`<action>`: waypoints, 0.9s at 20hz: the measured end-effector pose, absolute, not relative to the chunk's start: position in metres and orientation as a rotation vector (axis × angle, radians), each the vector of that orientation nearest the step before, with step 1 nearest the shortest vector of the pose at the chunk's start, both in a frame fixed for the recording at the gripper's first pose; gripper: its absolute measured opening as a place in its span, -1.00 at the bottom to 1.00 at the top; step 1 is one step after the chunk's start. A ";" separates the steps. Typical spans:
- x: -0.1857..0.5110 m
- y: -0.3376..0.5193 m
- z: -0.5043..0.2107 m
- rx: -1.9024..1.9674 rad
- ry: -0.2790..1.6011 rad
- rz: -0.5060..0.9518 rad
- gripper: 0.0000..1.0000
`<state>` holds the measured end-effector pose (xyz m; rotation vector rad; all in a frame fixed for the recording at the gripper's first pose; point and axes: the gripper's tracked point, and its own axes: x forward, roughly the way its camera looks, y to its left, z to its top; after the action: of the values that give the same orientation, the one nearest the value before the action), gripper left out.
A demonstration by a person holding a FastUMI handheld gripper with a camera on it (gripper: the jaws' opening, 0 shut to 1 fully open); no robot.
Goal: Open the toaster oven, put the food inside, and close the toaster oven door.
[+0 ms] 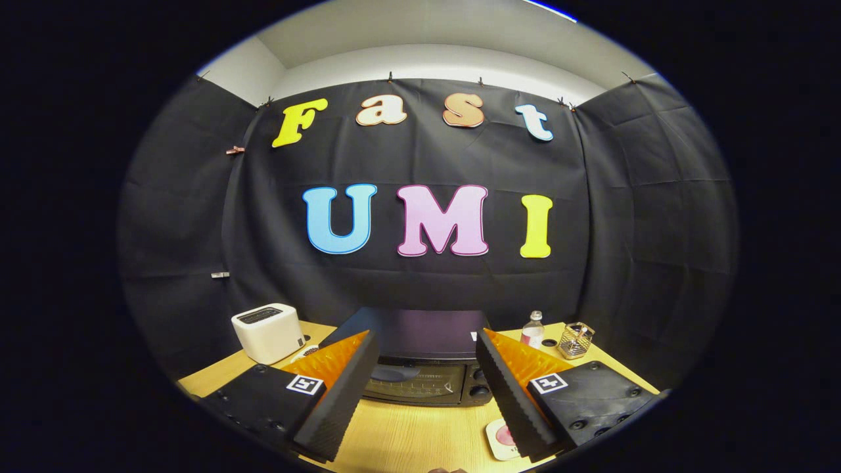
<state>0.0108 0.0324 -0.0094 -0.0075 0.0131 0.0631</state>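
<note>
A black toaster oven (420, 368) stands on the wooden table (407, 433) just beyond my fingers, its glass door shut and its knobs on the right side. My gripper (426, 341) hangs above the table in front of it, open, with nothing between its black ridged fingers (341, 394). By the right finger a small white plate with pink food (502, 437) lies on the table, partly hidden by that finger.
A white pop-up toaster (268, 332) stands left of the oven. A clear water bottle (533, 330) and a small wire basket (576, 339) stand to its right, at the back. The black cloth wall closes the table's far side.
</note>
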 end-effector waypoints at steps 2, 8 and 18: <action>0.017 0.038 -0.010 -0.014 0.018 0.072 0.96; 0.031 0.060 -0.011 -0.024 0.029 0.084 0.96; 0.063 0.091 -0.010 -0.058 -0.043 0.097 0.97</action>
<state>0.0630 0.0915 -0.0103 -0.0576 -0.0434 0.0972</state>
